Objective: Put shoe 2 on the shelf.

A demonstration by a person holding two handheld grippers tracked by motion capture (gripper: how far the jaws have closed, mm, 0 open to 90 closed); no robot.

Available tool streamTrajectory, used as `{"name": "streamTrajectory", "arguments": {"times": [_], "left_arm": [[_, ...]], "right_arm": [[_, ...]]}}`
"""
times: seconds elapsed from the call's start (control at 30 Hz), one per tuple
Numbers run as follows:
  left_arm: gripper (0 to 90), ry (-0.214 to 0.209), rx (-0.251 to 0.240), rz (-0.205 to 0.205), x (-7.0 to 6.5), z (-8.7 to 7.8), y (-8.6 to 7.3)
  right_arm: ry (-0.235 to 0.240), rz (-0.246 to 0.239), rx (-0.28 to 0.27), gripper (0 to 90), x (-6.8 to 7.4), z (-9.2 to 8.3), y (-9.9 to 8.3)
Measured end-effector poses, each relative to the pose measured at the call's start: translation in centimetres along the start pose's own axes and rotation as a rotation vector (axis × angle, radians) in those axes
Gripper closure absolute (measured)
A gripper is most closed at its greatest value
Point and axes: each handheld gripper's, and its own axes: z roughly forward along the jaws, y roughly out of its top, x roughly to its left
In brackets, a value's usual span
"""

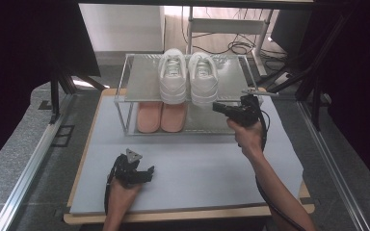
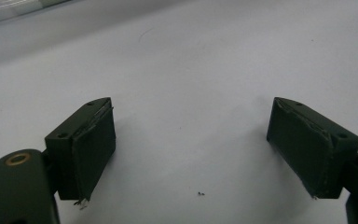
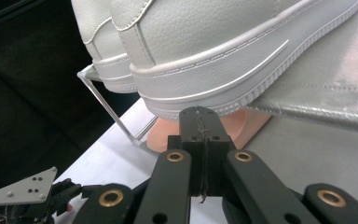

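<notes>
The right gripper (image 1: 220, 108) sits just at the heel of the right white shoe (image 1: 203, 79) on the rack's top shelf (image 1: 142, 82), its jaws pressed together on nothing. To take that shoe, I'd open them first, then close on the heel. The left gripper (image 1: 147, 172) rests spread wide on the table mat (image 1: 197, 168).

Place: lab-style recording rig.
Evidence: aluminium frame rails (image 1: 26, 171), dark curtains (image 1: 14, 53), loose floor cables (image 1: 238, 46) beyond right gripper (image 1: 220, 108), padded table (image 1: 192, 178) under it.
</notes>
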Motion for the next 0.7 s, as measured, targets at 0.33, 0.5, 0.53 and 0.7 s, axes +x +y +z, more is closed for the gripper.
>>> {"name": "streamTrajectory", "arguments": {"times": [0.33, 0.5, 0.53, 0.7], "left_arm": [[15.7, -0.001, 0.005, 0.004, 0.0, 0.0, 0.0], [15.7, -0.001, 0.006, 0.003, 0.0, 0.0, 0.0], [15.7, -0.001, 0.006, 0.003, 0.0, 0.0, 0.0], [15.6, -0.001, 0.006, 0.005, 0.0, 0.0, 0.0]], "right_arm": [[0.001, -0.011, 0.001, 90.0, 0.6, 2.0, 0.2], [-0.006, -0.020, 0.008, 88.7, 0.3, 1.7, 0.0], [-0.005, -0.015, 0.008, 88.0, 0.2, 1.6, 0.0], [-0.012, -0.035, 0.021, 84.9, 0.2, 1.1, -0.3]]}}
